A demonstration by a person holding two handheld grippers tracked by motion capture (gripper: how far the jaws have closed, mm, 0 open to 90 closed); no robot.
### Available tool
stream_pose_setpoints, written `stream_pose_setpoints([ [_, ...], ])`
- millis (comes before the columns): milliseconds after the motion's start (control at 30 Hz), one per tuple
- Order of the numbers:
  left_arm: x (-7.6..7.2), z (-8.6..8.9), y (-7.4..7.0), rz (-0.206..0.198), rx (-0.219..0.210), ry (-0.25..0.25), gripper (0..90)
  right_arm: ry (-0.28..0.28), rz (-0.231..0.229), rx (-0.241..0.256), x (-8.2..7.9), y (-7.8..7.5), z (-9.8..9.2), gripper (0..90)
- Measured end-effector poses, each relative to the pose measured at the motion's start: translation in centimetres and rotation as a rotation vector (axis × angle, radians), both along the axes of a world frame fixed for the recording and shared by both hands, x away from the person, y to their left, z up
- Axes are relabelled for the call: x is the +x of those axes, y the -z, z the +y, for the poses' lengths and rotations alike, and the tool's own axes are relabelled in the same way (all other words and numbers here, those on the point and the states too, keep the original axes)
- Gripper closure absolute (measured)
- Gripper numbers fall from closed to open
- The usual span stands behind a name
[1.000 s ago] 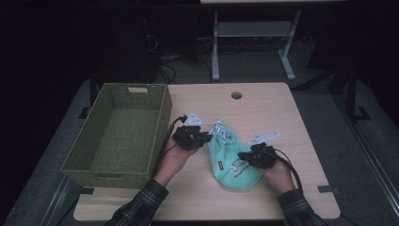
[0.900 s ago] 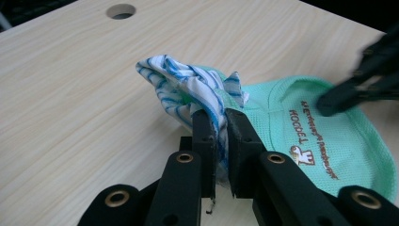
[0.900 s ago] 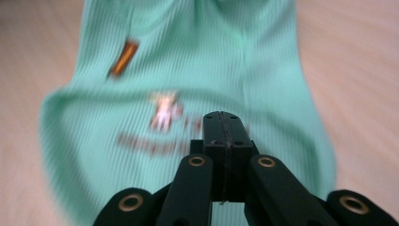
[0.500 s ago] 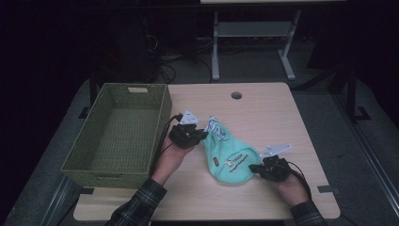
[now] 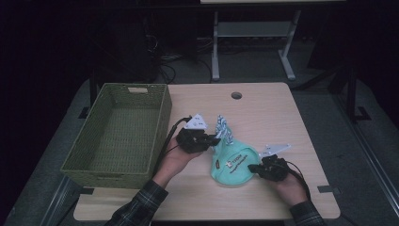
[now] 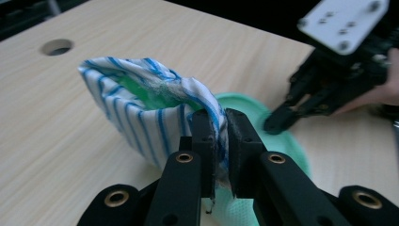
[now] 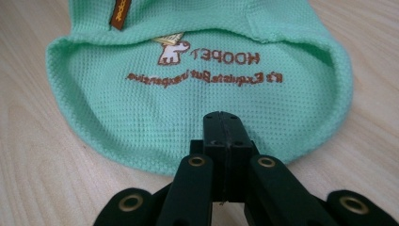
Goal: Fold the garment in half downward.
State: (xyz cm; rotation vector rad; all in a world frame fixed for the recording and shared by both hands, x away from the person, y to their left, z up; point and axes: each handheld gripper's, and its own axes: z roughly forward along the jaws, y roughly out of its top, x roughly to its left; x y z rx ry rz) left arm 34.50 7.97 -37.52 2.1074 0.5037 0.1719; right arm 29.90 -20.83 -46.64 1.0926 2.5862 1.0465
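Observation:
A small mint-green pet garment with brown lettering lies flat on the wooden table. Its blue-and-white striped collar stands raised at the far end. My left gripper is shut on that striped collar, with the cloth pinched between the jaws. My right gripper is at the garment's near right hem. In the right gripper view its jaws are shut tight over the green fabric, and I see no cloth between them. The left gripper view has the right gripper touching the green edge.
A green woven basket stands empty at the left of the table, close to my left hand. A round cable hole sits in the tabletop farther back. Beyond the table are dark floor, cables and a white frame.
My right gripper slid right and toward me, from the middle of the garment to its hem. The garment now lies flatter and more spread out. The left gripper kept its hold on the collar.

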Motion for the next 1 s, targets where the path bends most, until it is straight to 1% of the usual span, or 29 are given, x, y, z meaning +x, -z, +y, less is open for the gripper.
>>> stream_pose_setpoints([
  [33, -0.2, -0.3, 0.1, 0.008, -0.007, 0.01, 82.6, 0.0, 0.0, 0.0, 0.0, 0.0, 0.0, 89.8],
  [67, -0.3, -0.5, 0.1, 0.006, -0.003, 0.026, 82.6, -0.002, -0.002, -0.001, 0.0, 0.0, 0.0, 89.8],
  [200, -1.0, -1.6, 0.4, 0.021, -0.015, 0.087, 82.6, 0.0, -0.002, -0.002, 0.0, 0.0, 0.1, 89.8],
  [267, -1.4, -2.2, 0.7, 0.023, -0.009, 0.118, 82.5, 0.001, -0.003, -0.002, 0.0, 0.0, 0.1, 89.8],
  [300, -1.5, -2.4, 0.8, 0.026, -0.011, 0.126, 82.6, 0.0, -0.003, -0.002, 0.0, 0.0, 0.1, 89.8],
  [400, -1.9, -3.2, 1.3, 0.043, -0.006, 0.162, 82.5, 0.001, -0.003, -0.003, 0.0, 0.0, 0.1, 89.8],
  [467, -2.1, -3.6, 1.7, 0.054, 0.001, 0.177, 82.5, -0.001, -0.004, -0.001, 0.0, 0.0, 0.1, 89.8],
  [500, -2.2, -3.8, 1.9, 0.058, 0.002, 0.18, 82.5, -0.001, -0.006, -0.008, 0.0, 0.0, 0.0, 89.8],
  [533, -2.3, -4.0, 2.2, 0.058, 0.01, 0.191, 82.5, 0.0, -0.007, -0.009, 0.0, -0.1, 0.0, 89.8],
  [667, -2.5, -4.7, 3.0, 0.077, 0.024, 0.205, 82.5, 0.021, -0.01, 0.003, 0.0, -0.4, -0.5, 89.8],
  [700, -2.6, -4.8, 3.2, 0.081, 0.025, 0.207, 82.5, 0.022, -0.022, 0.001, 0.1, -0.6, -0.8, 89.8],
  [767, -2.8, -5.2, 3.6, 0.091, 0.028, 0.216, 82.5, 0.036, -0.025, 0.011, 0.1, -0.8, -1.0, 89.8],
  [800, -2.9, -5.4, 3.7, 0.091, 0.032, 0.22, 82.5, 0.039, -0.031, 0.015, 0.1, -0.8, -1.1, 89.8],
  [900, -3.2, -6.0, 4.1, 0.093, 0.046, 0.245, 82.5, 0.055, -0.031, 0.012, 0.1, -1.0, -1.6, 89.8],
  [933, -3.4, -6.2, 4.4, 0.102, 0.04, 0.244, 82.5, 0.057, -0.036, 0.015, 0.2, -1.0, -1.7, 89.8],
  [1000, -3.6, -6.7, 5.1, 0.109, 0.052, 0.257, 82.3, 0.07, -0.039, 0.019, 0.2, -1.1, -2.1, 89.8],
])
